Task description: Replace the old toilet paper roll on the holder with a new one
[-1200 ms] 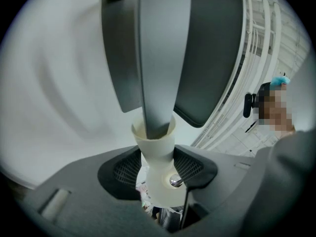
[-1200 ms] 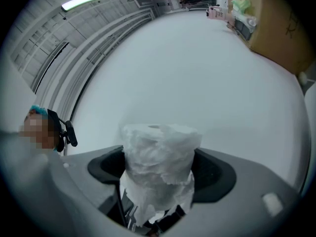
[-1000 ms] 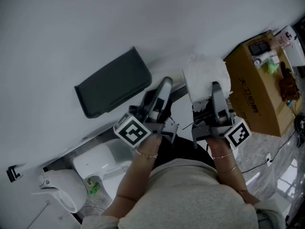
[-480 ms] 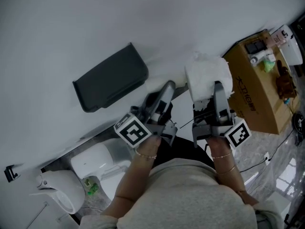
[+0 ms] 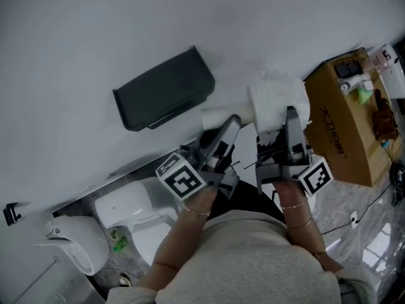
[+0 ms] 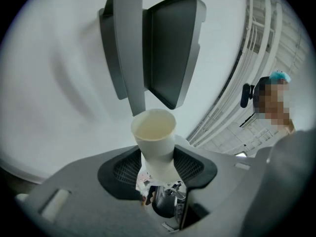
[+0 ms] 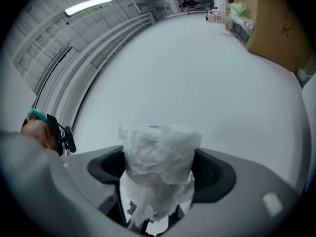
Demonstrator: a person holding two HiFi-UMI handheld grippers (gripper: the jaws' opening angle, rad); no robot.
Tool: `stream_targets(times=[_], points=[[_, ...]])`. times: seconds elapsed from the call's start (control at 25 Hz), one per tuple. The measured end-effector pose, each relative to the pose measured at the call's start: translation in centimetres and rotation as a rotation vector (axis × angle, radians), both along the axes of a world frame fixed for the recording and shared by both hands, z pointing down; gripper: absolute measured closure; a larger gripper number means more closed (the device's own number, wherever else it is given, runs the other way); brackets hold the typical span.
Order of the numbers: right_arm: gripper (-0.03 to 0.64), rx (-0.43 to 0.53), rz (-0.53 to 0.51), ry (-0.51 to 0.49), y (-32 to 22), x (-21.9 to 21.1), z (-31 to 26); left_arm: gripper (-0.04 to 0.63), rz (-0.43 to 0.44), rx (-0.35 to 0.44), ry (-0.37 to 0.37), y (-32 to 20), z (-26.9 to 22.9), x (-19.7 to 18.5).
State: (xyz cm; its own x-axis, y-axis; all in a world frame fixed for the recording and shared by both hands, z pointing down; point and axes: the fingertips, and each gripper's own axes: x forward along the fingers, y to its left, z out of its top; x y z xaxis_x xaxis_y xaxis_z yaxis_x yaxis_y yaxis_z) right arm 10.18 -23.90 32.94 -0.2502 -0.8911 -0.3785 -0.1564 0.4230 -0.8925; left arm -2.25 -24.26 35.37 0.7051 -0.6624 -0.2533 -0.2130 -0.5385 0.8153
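Observation:
My left gripper (image 5: 228,126) is shut on an empty white cardboard tube (image 5: 223,115), which lies crosswise just below and right of the dark toilet paper holder (image 5: 164,88) on the white wall. In the left gripper view the tube (image 6: 154,142) stands between the jaws of the left gripper (image 6: 157,164), with the holder (image 6: 173,48) and its grey arm (image 6: 129,48) right ahead, apart from the tube. My right gripper (image 5: 286,116) is shut on a full white paper roll (image 5: 277,100), held beside the tube. The right gripper view has the roll (image 7: 158,167) upright in the right gripper (image 7: 158,179), a loose torn sheet hanging.
A brown cardboard box (image 5: 345,119) with small items on top stands at the right. A white toilet (image 5: 126,214) and a white bin (image 5: 76,249) sit below left. The white wall (image 5: 126,24) fills the far side.
My left gripper has drawn back from the holder with the tube, toward the right, nearer the new roll. The right gripper has shifted only a little.

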Motion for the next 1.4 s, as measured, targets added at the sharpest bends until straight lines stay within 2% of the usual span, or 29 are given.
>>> stream_targets(times=[0.24, 1.04, 1.4], points=[[0.215, -0.001, -0.028, -0.009, -0.6, -1.8, 0.2, 0.387, -0.034, -0.004, 0.019, 0.9, 0.1, -2.3], [0.215, -0.007, -0.116, -0.027, -4.0, -2.5, 0.7, 0.387, -0.15, -0.005, -0.004, 0.8, 0.3, -3.8], [0.215, -0.014, -0.157, -0.037, -5.2, -4.1, 1.0, 0.387, -0.191, -0.011, -0.007, 0.5, 0.4, -5.1]])
